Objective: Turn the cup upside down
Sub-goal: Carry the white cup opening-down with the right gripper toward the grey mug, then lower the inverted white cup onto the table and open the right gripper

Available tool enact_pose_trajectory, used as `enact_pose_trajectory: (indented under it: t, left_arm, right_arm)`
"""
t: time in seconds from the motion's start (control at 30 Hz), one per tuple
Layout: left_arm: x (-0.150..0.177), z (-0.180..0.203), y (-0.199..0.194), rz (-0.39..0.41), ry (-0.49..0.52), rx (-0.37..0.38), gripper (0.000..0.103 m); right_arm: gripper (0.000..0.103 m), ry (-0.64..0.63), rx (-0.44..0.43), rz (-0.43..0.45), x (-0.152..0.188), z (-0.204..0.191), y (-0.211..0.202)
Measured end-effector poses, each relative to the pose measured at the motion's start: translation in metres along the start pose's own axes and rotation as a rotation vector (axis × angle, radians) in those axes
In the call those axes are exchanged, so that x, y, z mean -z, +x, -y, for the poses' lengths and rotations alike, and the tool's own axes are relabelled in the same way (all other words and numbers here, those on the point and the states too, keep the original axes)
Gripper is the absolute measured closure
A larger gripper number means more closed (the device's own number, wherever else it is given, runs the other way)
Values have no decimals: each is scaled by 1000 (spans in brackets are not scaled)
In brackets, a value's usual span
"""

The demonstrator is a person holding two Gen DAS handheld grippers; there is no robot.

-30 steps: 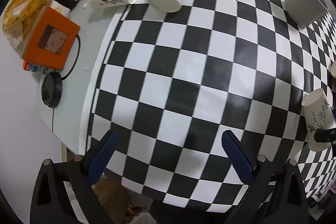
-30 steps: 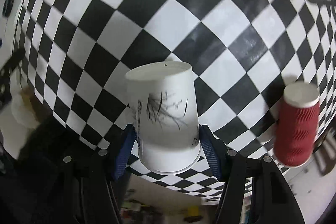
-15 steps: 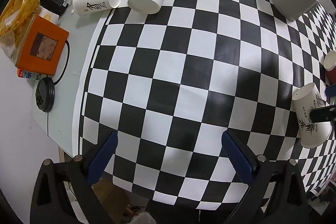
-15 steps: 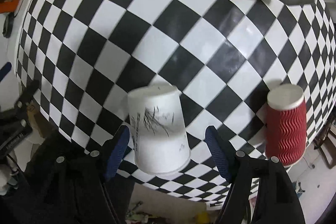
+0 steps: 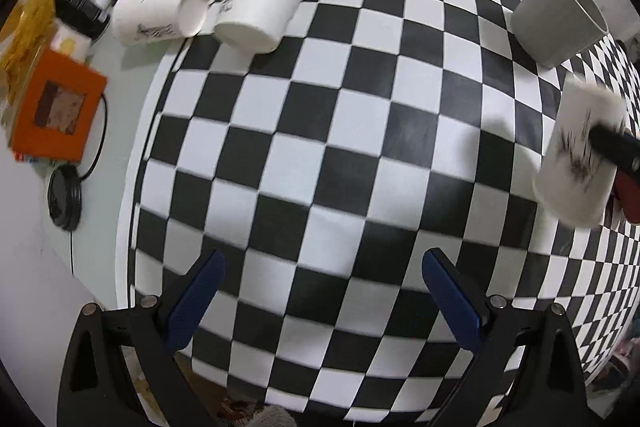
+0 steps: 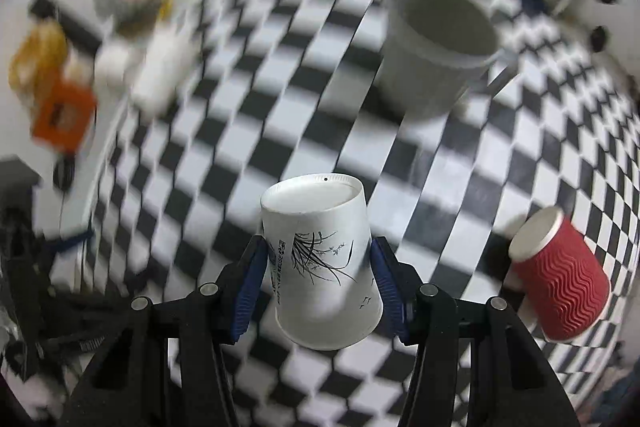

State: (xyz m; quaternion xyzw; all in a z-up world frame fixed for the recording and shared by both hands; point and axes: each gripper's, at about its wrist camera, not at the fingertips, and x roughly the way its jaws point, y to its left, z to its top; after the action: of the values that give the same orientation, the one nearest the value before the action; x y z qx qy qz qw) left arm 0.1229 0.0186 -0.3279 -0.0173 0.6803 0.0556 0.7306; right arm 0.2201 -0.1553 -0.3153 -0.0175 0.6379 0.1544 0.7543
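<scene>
A white paper cup with an ink bamboo drawing point(image 6: 320, 263) is between the blue pads of my right gripper point(image 6: 318, 285), which is shut on it. The cup is bottom-up, with its closed base facing away from the camera, and is held above the checkered cloth point(image 6: 280, 107). The same cup point(image 5: 576, 155) shows blurred at the right edge of the left wrist view, with a dark finger of the right gripper across it. My left gripper point(image 5: 320, 299) is open and empty, over the near edge of the checkered cloth point(image 5: 320, 147).
A grey cup point(image 6: 432, 51) stands upright at the back right. A red ribbed cup point(image 6: 560, 275) stands upside down to the right. Two white cups point(image 5: 264, 7) point(image 5: 156, 15) lie at the back left. An orange box point(image 5: 56, 111) and clutter sit at the left.
My right gripper has closed on the bamboo cup again after opening around it, lifted it, and swung to look across the table. The left gripper has shifted a little.
</scene>
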Motion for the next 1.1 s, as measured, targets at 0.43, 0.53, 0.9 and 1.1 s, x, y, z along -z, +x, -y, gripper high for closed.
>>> enact_pose_trajectory:
  t: [0.43,0.53,0.9,1.1]
  left_arm:
    - [-6,36,2,49,108,35,2]
    - [0,39,-3,68,124,24,2]
    - [26,43,-54,154,165,22,0]
    - [34,33,-104,235,196,58,0]
  right_arm:
    - [48,95,66,356,52,-6,3]
    - [47,119,92,318,63,1,6]
    - [7,263,222,245,94,13,-28]
    - [2,329,318,228,113,4,-73]
